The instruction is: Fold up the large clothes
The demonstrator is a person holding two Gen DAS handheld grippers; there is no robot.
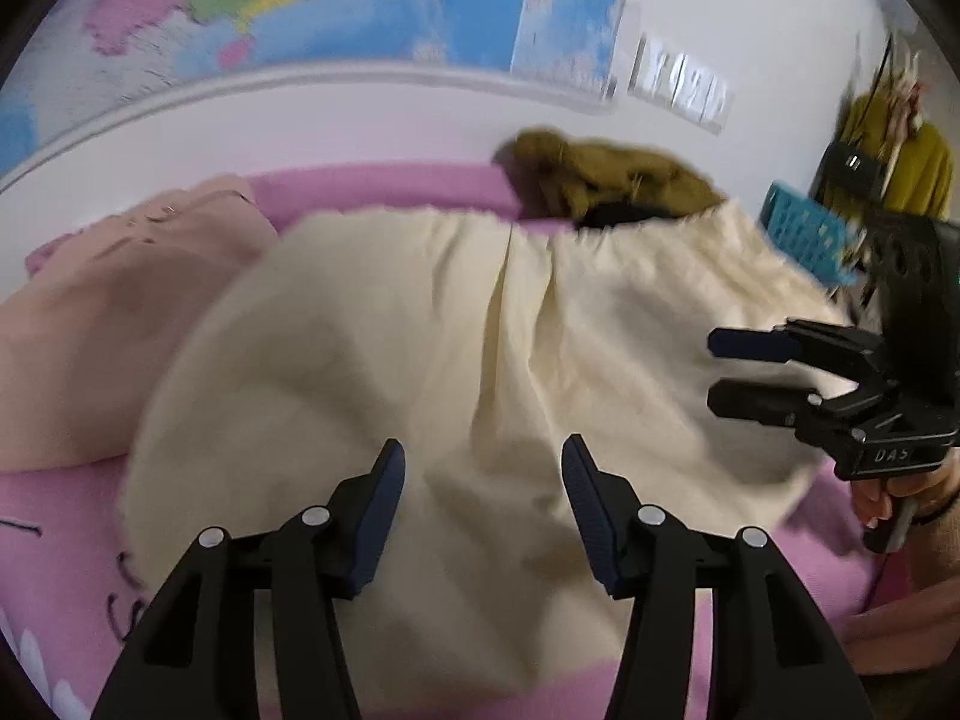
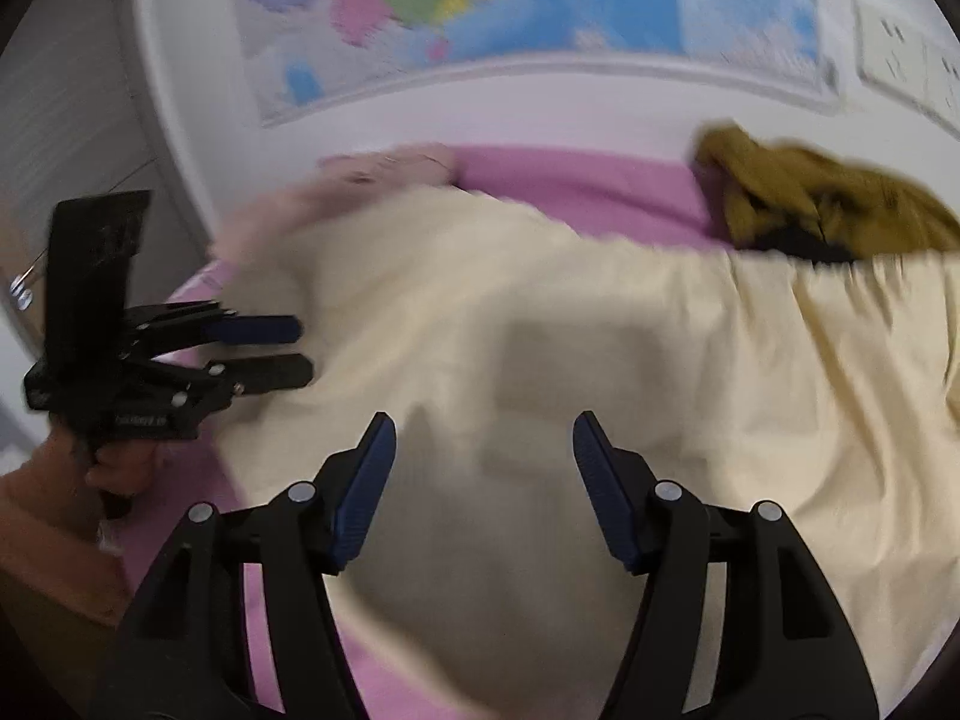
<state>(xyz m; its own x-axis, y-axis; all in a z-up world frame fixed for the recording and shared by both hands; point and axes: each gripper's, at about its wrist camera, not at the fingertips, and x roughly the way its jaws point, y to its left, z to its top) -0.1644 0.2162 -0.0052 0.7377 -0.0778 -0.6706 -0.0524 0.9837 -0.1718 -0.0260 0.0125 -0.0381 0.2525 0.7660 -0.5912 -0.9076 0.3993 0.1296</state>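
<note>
A large cream garment lies spread across the pink bed; it fills the right wrist view too. My left gripper hovers open and empty above its near part, and shows in the right wrist view at the garment's left edge. My right gripper is open and empty above the cream cloth, and shows in the left wrist view at the garment's right side. Both views are motion-blurred.
A pale pink garment lies to the left on the pink bed. An olive-brown garment is heaped at the back by the wall. A blue basket and a hanging mustard garment are at the right. A map covers the wall.
</note>
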